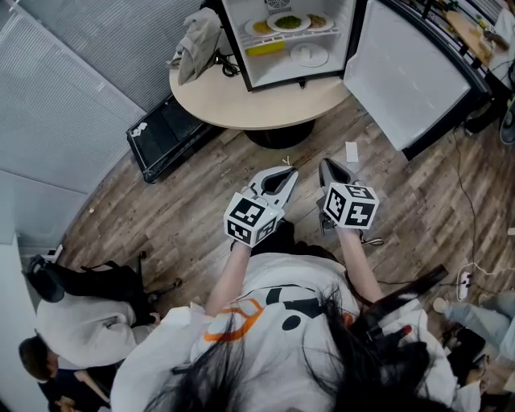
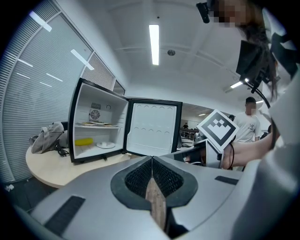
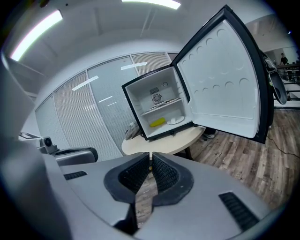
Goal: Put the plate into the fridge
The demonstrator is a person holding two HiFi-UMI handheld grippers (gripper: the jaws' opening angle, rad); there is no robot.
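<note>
While the person holds both tools close to the chest, the left gripper (image 1: 287,172) and the right gripper (image 1: 325,166) sit side by side, tips pointing forward over the wooden floor (image 1: 201,193). Each gripper's jaws are pressed together pad to pad, with nothing between them.

Well ahead of both pairs of jaws stands a small fridge (image 1: 294,78) on a round table (image 1: 241,100). Its door (image 1: 406,80) is swung wide, out beyond the right gripper's jaws. Inside, a plate (image 1: 288,22) with green food rests on the upper shelf, with further plates touching or just beside it on either side. Below the shelf lie a yellow item (image 1: 265,48) and an empty white dish (image 1: 310,55), close together on the fridge's floor.

Ahead and to the left of the left gripper's jaws, a grey bag (image 1: 195,44) lies on the table, just beside the fridge.
</note>
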